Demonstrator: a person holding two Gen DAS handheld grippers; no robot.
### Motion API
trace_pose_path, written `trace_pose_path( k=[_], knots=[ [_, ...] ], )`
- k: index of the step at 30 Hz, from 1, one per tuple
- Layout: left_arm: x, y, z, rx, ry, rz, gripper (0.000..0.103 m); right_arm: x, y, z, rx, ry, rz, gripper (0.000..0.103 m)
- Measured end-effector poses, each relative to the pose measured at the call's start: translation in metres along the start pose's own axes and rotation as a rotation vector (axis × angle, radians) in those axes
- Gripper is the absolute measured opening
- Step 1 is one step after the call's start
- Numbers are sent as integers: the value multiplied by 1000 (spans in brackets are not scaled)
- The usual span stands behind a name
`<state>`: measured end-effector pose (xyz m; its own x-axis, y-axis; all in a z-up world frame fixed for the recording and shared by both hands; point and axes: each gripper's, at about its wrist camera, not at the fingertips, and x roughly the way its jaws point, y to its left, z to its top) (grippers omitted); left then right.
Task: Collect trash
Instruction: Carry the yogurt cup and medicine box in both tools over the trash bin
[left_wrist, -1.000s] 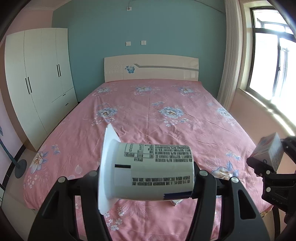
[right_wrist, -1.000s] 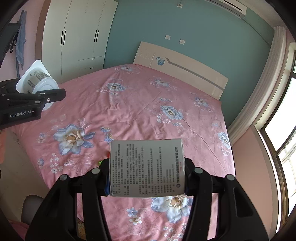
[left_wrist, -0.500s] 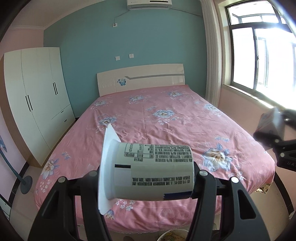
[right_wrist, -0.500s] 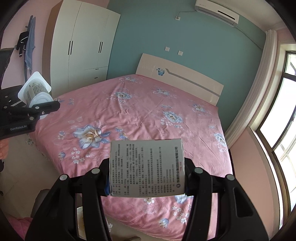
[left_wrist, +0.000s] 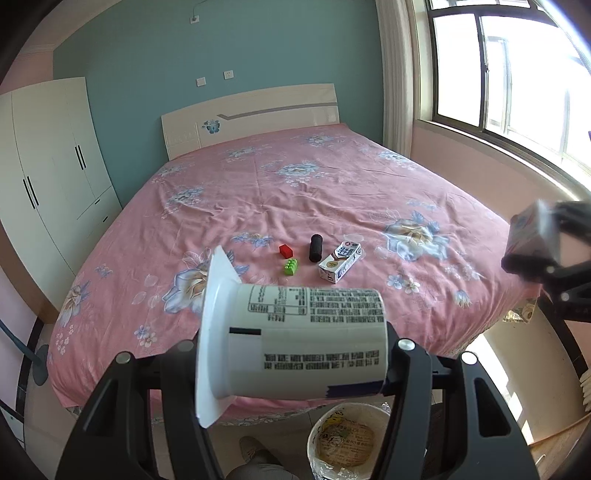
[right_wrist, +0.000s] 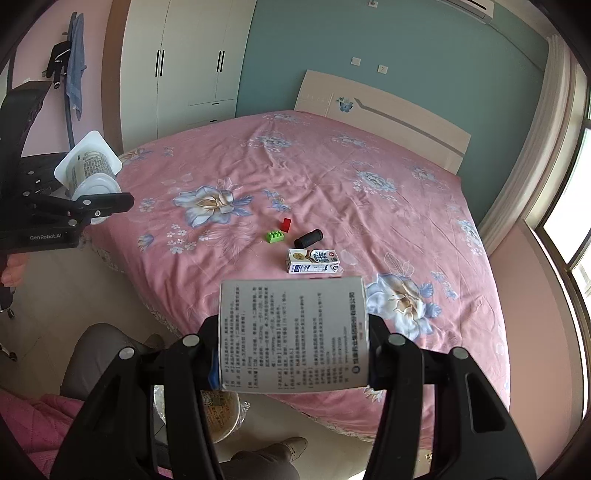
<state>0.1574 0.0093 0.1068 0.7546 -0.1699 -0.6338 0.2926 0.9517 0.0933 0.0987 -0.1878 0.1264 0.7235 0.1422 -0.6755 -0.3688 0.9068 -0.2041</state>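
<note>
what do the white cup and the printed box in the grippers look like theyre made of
White cup: likely thin plastic with a smooth, faintly glossy wall, a flat flared rim and printed label text. Printed box: seemingly matte paperboard, with flat faces, crisp folded edges and dense print.

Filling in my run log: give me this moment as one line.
left gripper: shut on yogurt cup | right gripper: shut on printed carton | bin: below, on floor | milk carton: on bed
</note>
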Motion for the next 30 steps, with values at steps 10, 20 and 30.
trace_pose_path(
  k=[10,20,30],
  knots=[
    [63,-21,-78,26,179,-52,62,75,33,-70,-8,137,91,55],
    [143,-35,-158,27,400,-109,62,163,69,-142,12,310,211,55],
    [216,-55,-240,18,627,-147,62,241,101,-222,102,497,324,55]
  ],
)
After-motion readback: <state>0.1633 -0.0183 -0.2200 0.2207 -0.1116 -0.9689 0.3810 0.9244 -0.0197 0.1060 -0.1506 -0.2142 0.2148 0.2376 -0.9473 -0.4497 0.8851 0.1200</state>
